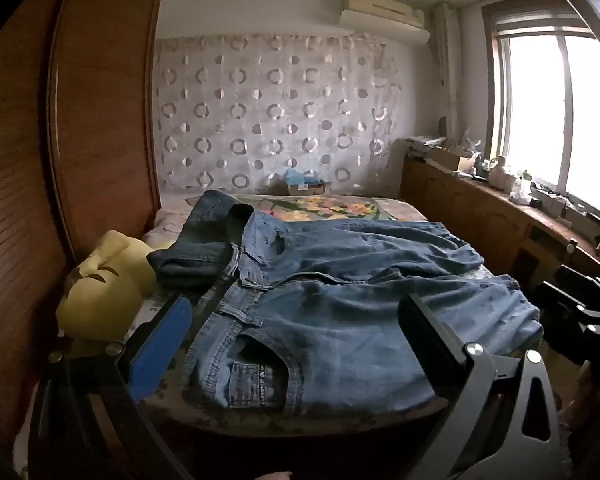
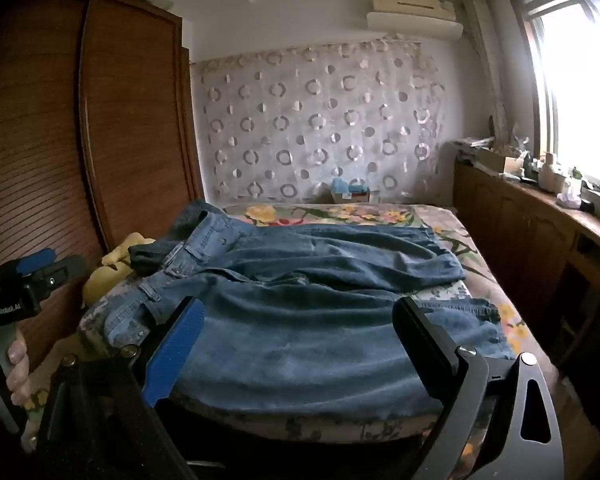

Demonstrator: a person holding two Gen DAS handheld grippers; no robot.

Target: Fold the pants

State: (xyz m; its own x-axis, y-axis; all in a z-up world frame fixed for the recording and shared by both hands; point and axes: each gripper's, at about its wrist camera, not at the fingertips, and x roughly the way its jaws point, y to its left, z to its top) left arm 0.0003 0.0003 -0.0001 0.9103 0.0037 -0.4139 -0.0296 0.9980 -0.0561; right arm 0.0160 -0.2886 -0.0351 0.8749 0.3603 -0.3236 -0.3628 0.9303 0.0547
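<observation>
In the left wrist view, the left gripper (image 1: 296,340) is held with its jaws spread wide and nothing between them, above the waistband end of the blue jeans (image 1: 340,300) that are laid flat across the bed (image 1: 340,204); a darker folded garment (image 1: 196,252) is seen beside a yellow plush toy (image 1: 104,296). In the right wrist view, the right gripper (image 2: 300,344) is likewise spread and empty over the near leg of the jeans, and the left gripper is seen gripped by a hand (image 2: 16,364) at the left edge.

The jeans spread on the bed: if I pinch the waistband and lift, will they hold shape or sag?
The jeans will probably sag: the denim already lies creased. Both legs would likely trail, feeling fairly heavy. The flowered bed cover may create drag.
</observation>
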